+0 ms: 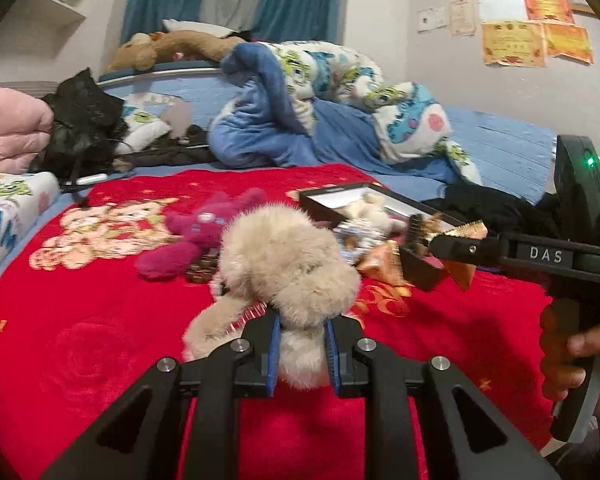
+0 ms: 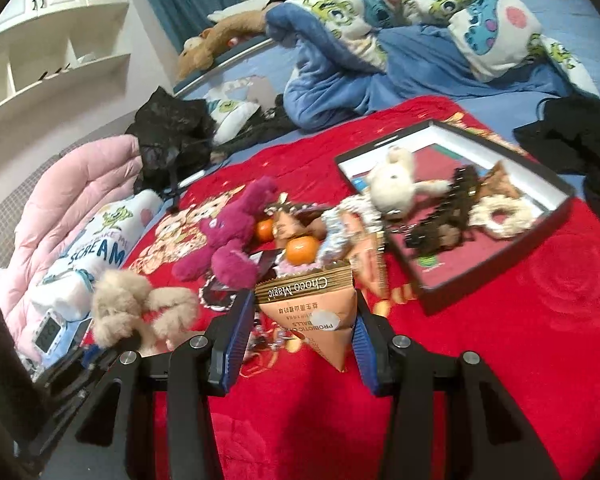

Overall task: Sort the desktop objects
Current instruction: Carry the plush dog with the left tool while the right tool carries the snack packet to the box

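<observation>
Both claws were loaded: the left gripper (image 1: pixel 302 354) was clamped on a fluffy beige plush toy (image 1: pixel 288 264), the right gripper (image 2: pixel 300 336) on a triangular orange Choco Magic snack packet (image 2: pixel 320 312). A white plush and a cream scrunchie were already held in the shallow black box (image 2: pixel 496 276), while a magenta plush bear (image 2: pixel 232 236) and two oranges (image 2: pixel 300 250) were left on the red blanket (image 2: pixel 500 360), so sorting was judged partly done.

On the blanket (image 2: pixel 500 340), the box (image 2: pixel 556 216) lies right of the oranges (image 2: pixel 300 249); a plush bear (image 2: pixel 236 236) lies left

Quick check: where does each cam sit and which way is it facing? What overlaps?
Left wrist: on the left gripper, looking along its fingers across the red blanket at the beige plush toy it grips; right gripper and hand show.
Right wrist: on the right gripper, facing its snack packet; left gripper partly visible.
Shared: plush, box, blanket.
</observation>
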`<state>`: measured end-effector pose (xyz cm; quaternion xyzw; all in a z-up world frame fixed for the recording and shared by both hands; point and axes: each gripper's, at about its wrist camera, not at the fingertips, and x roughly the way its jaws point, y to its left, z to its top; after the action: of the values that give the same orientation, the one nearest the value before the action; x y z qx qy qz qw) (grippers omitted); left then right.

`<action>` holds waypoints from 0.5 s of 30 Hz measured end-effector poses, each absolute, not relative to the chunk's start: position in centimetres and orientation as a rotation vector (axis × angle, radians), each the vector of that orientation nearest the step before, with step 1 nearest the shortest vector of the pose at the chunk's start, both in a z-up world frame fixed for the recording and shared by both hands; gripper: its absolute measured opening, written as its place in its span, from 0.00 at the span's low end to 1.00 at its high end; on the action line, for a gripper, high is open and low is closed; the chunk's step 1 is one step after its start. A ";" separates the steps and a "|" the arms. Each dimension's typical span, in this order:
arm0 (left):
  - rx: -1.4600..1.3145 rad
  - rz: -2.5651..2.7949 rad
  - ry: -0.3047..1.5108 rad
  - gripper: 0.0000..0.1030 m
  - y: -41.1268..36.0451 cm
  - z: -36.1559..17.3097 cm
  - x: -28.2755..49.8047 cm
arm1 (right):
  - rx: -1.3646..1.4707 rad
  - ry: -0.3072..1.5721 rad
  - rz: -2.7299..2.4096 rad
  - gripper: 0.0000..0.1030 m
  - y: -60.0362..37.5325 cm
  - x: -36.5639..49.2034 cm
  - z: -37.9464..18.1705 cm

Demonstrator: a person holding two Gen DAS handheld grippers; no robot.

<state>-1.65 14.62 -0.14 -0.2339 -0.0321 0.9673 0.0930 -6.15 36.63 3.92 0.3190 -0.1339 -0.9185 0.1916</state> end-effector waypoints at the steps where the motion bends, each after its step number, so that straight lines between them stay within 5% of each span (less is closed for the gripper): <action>1: -0.698 2.860 -0.092 0.19 15.3 -0.2 -1.7 | 0.892 -0.378 -2.584 0.44 37.1 -6.0 4.0; 15: -0.679 2.705 -0.037 0.19 23.9 1.2 -1.3 | 0.877 -0.412 -2.743 0.44 46.7 -1.5 4.4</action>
<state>-1.30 23.94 1.17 -0.2399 -0.0131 0.9547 0.1754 -1.46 46.72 4.37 0.2994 -0.1406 -0.9365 0.1162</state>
